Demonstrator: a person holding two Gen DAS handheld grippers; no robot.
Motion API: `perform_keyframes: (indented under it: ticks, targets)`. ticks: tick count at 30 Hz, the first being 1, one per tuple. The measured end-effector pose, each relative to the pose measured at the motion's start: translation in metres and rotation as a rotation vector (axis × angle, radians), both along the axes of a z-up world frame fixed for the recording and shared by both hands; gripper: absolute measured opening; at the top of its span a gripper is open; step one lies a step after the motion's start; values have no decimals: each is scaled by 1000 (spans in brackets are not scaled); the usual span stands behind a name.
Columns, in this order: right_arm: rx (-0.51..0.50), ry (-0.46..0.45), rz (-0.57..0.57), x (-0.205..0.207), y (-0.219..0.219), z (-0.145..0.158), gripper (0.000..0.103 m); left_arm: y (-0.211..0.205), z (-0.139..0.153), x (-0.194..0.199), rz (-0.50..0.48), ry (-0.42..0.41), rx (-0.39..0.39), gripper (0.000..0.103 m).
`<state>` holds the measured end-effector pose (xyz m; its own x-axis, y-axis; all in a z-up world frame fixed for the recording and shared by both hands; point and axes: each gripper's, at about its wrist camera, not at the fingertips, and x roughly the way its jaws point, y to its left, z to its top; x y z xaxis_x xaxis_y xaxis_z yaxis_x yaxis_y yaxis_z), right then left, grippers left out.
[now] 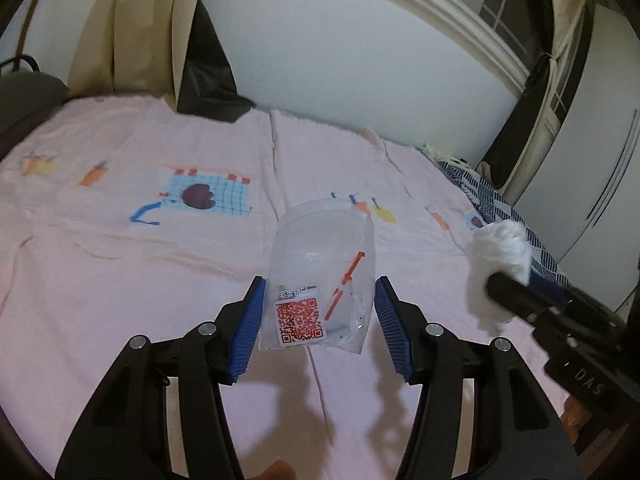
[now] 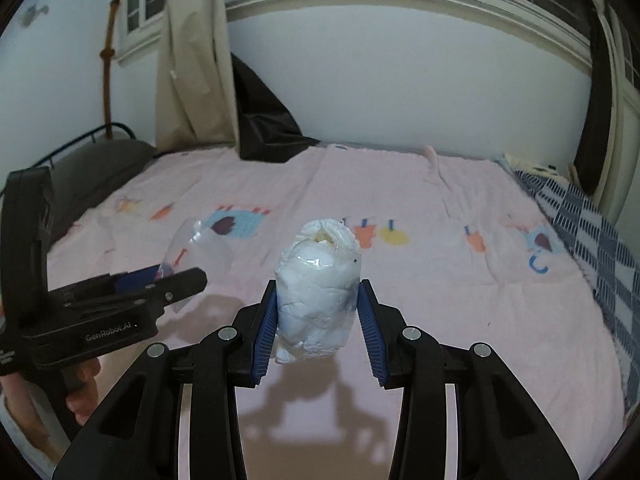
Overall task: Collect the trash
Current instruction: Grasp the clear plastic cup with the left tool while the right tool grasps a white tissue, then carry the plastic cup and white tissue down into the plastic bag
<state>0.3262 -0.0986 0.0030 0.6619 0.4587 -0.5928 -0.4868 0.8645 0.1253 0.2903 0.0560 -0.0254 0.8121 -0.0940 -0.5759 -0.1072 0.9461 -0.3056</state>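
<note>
One clear plastic bag [image 1: 320, 276], printed with an orange QR code and orange marks, is pinched between the blue pads of the left gripper [image 1: 319, 320] and held in the air above the near part of the bed; nothing can be made out inside it, and it stands up and open at its top; in the right wrist view the same bag [image 2: 188, 248] juts from that gripper [image 2: 160, 280] at the left. One rolled white diaper [image 2: 318, 300], taped into a bundle and puffed open at its upper end, is clamped between the pads of the right gripper [image 2: 318, 316], likewise lifted clear of the bed, over its middle; from the left wrist view it [image 1: 496, 264] shows as a white lump at the right. A pink blanket [image 1: 120, 280] with cartoon prints covers the bed; a blue-and-white checked cloth [image 2: 592, 240] lies along the right edge; a dark pillow [image 2: 104, 168] sits at the far left corner; a black bag [image 2: 264, 128] leans against the wall at the far edge.
</note>
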Motion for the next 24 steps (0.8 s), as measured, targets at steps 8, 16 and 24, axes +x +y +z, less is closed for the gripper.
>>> perform_keyframes:
  ticks: [8,16,24]
  targets:
    - [-14,54,44,-57,-2,-17,37,-24,9,-65,-32,-39,77,56]
    - [-16,82,75,-113,-14,-27,37,-44,-7,-120,-87,34,121,56]
    - [-40,118,111,-175,-31,-37,37,-61,-13,-185,-108,53,128,56]
